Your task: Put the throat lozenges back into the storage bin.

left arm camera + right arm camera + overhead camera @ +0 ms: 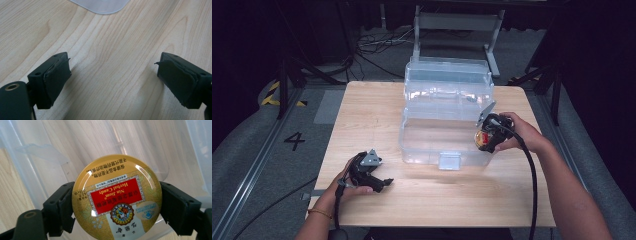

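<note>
"Where's the candy tin (116, 201) now?"

"Clamped flat-on between the jaws of the right claw (488, 138), at the right near corner of the clear plastic box (445, 117) — just outside its wall."

"And the left claw (374, 176)?"

"Gaping wide, holding nothing, resting on the wooden surface (372, 115) at the near left."

"Advice?"

"Keep the squeeze firm — lift above the rim before moving in, I'd say."

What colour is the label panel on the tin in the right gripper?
Red, with gold lettering, on the gold round tin; clearest in the right gripper view.
</note>
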### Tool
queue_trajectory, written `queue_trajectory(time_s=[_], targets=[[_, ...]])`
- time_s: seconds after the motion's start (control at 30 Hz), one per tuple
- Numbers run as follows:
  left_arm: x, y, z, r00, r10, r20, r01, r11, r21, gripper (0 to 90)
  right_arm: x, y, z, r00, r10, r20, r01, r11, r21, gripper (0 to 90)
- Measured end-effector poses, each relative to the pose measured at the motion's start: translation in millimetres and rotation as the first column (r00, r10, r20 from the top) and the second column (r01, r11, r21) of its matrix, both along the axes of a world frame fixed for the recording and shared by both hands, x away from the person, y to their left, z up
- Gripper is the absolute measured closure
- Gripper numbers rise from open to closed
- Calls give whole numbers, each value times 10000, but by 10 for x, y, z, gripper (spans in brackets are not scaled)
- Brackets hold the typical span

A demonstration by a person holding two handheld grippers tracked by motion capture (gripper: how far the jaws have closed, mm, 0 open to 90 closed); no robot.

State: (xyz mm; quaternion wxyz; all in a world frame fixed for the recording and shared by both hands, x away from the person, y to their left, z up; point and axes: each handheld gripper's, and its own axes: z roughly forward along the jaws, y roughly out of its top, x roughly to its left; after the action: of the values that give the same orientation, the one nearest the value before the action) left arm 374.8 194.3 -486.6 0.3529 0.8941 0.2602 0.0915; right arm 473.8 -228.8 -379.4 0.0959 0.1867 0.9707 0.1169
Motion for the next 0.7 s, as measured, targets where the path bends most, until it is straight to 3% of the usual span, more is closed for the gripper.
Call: queue_trajectory(time_s=[0.07, 0.7], targets=[[0, 0, 0, 10000, 1, -1, -1, 10000, -2, 114, 2, -2, -19, 9999, -86, -133, 86, 10000, 15, 199], [0, 0, 0, 10000, -3, 1, 3, 10000, 6, 113, -22, -17, -17, 9998, -124, 183, 115, 9989, 455, 206]])
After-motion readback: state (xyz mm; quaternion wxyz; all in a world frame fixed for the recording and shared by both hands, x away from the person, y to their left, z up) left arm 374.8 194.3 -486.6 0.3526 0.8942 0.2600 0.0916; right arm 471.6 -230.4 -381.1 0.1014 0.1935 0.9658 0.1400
